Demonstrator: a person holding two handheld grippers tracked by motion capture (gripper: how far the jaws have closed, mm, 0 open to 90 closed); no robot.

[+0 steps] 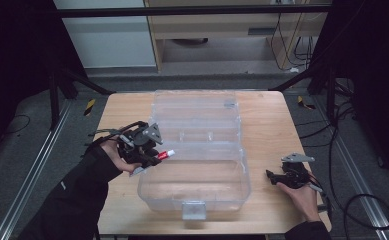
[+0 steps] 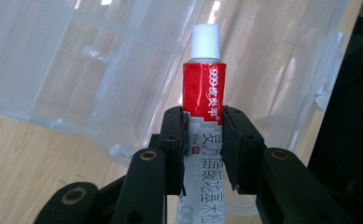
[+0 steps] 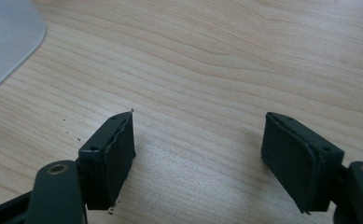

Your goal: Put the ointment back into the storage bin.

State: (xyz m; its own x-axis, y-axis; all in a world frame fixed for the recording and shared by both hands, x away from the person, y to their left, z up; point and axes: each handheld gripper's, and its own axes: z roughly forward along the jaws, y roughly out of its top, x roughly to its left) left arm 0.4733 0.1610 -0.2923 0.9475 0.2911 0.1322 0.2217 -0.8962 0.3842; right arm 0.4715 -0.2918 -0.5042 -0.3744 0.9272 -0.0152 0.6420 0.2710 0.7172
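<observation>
Your left hand-held gripper (image 2: 202, 140) clamps the red-and-white tube (image 2: 204, 93), cap toward the clear plastic box (image 1: 197, 190), probably just over its left rim | your right hand-held gripper (image 3: 198, 154) rests wide open on the table (image 3: 216, 56), right of the box.

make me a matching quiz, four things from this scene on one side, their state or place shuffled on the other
Things:
1. tube
2. left gripper
3. right gripper
4. box

States or places:
A. open, above bare wood
B. clear, lid open, mid-table
C. red and white, white cap, held between fingers
D. shut on the tube

Pairs: 1-C, 2-D, 3-A, 4-B
</observation>
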